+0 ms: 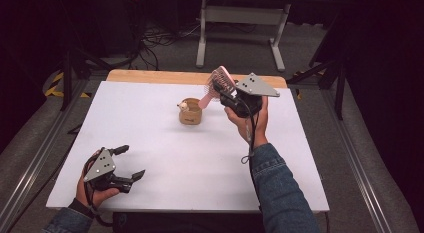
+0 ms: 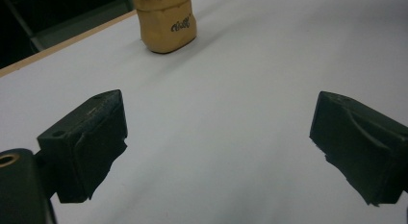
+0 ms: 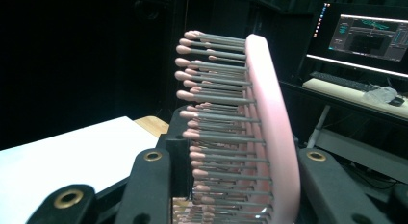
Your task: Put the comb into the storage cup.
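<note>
Right gripper (image 1: 226,95) is raised above the far right part of the white table (image 1: 165,163), jaws clenched on a pink hairbrush (image 1: 216,85). The brush's handle end slants down and to the left toward the small tan cup (image 1: 190,112); its tip appears to sit at or just over the cup's rim, though contact cannot be confirmed from the high view. The brush's long axis thus runs from upper right, at the head, to lower left, at the cup, well tilted from vertical. In the right gripper view the brush head (image 3: 250,123) stands between the jaws, seen edge-on: pink curved back to the right, grey pins with pink ball tips pointing left. The cup stands upright near table centre, tan, with dark script on its side (image 2: 165,23) and something pale inside. Left gripper (image 1: 131,167) rests low at the near left corner, jaws released and wide, nothing between them, well apart from the cup. The right hand is far nearer; judgement: the coming move is lowering the handle into the cup.
</note>
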`<action>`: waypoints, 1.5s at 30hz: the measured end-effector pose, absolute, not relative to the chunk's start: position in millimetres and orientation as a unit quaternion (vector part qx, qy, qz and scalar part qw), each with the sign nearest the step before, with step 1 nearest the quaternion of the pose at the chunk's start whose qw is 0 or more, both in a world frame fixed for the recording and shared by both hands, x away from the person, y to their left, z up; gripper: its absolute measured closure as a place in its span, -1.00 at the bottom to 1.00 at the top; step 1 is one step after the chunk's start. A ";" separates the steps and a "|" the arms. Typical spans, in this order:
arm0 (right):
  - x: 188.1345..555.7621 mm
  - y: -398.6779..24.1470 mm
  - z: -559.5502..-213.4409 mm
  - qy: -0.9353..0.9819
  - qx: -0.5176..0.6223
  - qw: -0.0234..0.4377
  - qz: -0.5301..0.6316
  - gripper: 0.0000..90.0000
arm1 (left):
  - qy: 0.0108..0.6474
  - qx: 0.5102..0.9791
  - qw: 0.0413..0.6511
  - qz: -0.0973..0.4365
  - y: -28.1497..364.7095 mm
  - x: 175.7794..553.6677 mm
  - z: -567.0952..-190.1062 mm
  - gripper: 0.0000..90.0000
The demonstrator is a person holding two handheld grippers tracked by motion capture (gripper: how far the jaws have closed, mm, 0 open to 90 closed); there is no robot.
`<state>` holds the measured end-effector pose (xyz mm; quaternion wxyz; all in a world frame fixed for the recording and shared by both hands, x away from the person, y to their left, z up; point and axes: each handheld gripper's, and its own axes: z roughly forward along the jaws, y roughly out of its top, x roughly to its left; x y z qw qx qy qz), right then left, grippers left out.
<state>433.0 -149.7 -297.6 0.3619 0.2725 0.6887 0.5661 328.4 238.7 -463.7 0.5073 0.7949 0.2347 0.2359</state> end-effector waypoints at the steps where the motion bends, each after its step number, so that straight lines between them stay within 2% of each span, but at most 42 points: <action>1: 433.6 -148.9 -298.1 0.688 0.273 0.362 0.567 0.41 | 0.234 0.795 0.508 0.236 238.7 328.4 -463.6 -0.85; 19: 446.4 -127.9 -308.9 0.690 0.279 0.358 0.564 0.41 | 0.235 0.794 0.511 0.231 239.0 328.3 -464.2 -0.85; 45: 463.2 -111.6 -353.2 0.706 0.310 0.333 0.543 0.41 | 0.231 0.797 0.509 0.228 238.5 328.4 -464.7 -0.85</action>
